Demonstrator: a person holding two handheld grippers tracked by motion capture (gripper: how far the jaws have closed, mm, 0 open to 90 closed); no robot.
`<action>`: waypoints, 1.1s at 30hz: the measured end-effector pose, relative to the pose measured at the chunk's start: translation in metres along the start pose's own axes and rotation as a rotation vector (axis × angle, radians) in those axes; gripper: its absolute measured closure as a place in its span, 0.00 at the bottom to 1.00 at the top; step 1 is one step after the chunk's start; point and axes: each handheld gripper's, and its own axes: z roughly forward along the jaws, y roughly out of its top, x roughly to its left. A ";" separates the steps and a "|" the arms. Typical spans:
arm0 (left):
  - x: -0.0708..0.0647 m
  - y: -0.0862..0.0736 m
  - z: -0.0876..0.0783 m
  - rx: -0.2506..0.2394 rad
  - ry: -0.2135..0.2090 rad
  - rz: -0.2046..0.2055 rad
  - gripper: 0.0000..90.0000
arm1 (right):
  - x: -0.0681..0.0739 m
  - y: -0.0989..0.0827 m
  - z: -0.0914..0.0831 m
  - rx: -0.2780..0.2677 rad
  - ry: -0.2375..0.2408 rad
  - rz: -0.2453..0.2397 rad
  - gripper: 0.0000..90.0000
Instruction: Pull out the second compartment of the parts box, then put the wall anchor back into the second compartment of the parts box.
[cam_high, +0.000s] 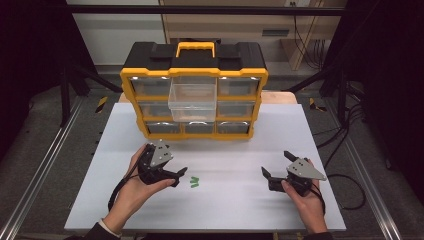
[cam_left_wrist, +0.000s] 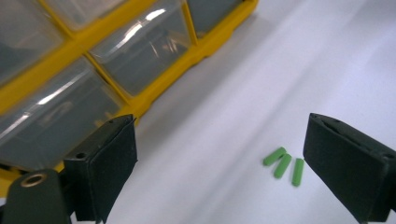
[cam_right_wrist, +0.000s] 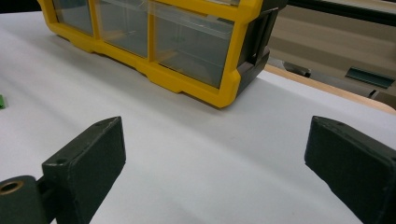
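Left gripper (cam_high: 181, 176): held in the person's left hand (cam_high: 134, 192) at the near left of the table; jaws spread wide and nothing held between them; in the left gripper view (cam_left_wrist: 219, 163) the two black jaws are seen far apart, low over the white surface.

Green pieces (cam_high: 194, 182): three short green sticks, laid close together on the table just to the right of the left gripper's jaw tips; in the left gripper view (cam_left_wrist: 283, 165) they are seen lying flat between the jaws, much nearer one jaw than the other, and touched by neither.

Right gripper (cam_high: 276, 167): held in the person's right hand (cam_high: 309, 200) at the near right of the table, well apart from the green pieces; jaws spread wide and empty; in the right gripper view (cam_right_wrist: 215, 158) bare white surface is seen between them.

Table (cam_high: 250, 200): flat white top; grippers, green pieces and drawer box all set on it.

Drawer box (cam_high: 194, 75): yellow and black, with a yellow handle on top, stood upright at the far side of the table; fitted with three rows of clear drawers.

Middle drawer (cam_high: 192, 102): clear, in the upper middle of the box, pulled out toward the person; its contents cannot be made out.
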 end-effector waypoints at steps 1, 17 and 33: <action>0.000 0.000 0.001 0.008 -0.004 0.005 0.10 | 0.000 0.000 0.000 0.000 0.000 -0.001 0.06; -0.011 0.001 0.025 0.070 -0.086 0.006 0.12 | -0.001 0.000 -0.001 -0.002 -0.002 0.000 0.06; -0.011 -0.008 0.037 0.128 -0.104 -0.045 0.25 | -0.001 0.001 -0.001 -0.002 -0.005 0.000 0.06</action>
